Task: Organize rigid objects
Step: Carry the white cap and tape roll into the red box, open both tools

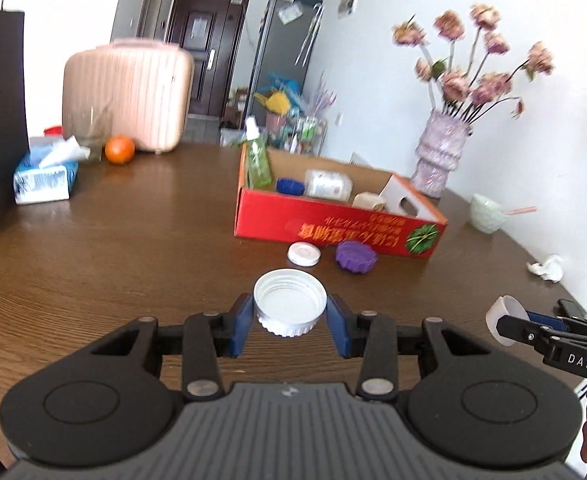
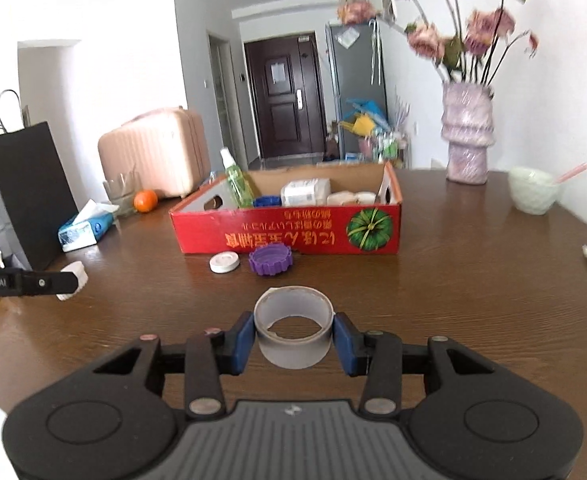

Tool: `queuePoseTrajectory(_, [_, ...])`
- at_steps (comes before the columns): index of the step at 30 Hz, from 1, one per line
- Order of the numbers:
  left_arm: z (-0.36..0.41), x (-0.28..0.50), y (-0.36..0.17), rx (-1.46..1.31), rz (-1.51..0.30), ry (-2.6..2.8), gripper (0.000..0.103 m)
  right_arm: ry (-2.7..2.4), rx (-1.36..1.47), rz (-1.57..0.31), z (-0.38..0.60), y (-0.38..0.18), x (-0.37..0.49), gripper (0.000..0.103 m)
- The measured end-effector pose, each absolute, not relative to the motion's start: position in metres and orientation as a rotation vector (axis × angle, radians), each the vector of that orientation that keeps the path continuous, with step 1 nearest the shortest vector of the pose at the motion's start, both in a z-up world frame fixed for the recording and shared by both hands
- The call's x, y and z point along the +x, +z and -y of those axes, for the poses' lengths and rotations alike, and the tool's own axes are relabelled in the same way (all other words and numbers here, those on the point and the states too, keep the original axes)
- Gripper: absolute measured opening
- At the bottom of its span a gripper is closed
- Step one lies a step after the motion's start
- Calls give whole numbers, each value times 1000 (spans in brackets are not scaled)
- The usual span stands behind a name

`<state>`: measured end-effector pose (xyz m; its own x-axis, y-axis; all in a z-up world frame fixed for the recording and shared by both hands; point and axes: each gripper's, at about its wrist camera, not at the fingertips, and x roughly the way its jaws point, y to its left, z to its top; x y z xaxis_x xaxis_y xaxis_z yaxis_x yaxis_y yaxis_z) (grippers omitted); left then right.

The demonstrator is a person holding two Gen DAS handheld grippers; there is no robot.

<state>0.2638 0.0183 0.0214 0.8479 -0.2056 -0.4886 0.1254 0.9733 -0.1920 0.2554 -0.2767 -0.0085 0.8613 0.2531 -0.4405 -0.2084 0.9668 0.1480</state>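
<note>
**Inspector:** Where the wooden table (image 2: pixel 473 264) carried the red box (image 2: pixel 293 232), that box already held a green spray bottle (image 2: pixel 239 184) and other containers. Each gripper was clamped on one item above the tabletop.

**Clerk:** Which items?

**Inspector:** The right gripper (image 2: pixel 293 334) pinched a tape roll (image 2: pixel 293 326) across its outer wall; the left gripper (image 1: pixel 290 314) pinched a white lid (image 1: pixel 290 308) by its ribbed rim. Both looked light and stiff. The tape's smooth face might slip.

**Clerk:** Loose pieces?

**Inspector:** A purple cap (image 2: pixel 270 260) and a small white cap (image 2: pixel 224 262) lay just before the box. Only the right view showed the purple cap's hollow side up.
</note>
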Motion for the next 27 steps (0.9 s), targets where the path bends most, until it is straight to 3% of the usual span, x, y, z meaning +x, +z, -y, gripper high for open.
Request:
queuePoseTrajectory(14, [-18,246,27,-188,-525,-202,41,244,97,-439,282,-2,232,42])
queuePoseTrajectory(27, [-3,381,47,-102,-496,-232,41,231,34,-409,285,23,334,42])
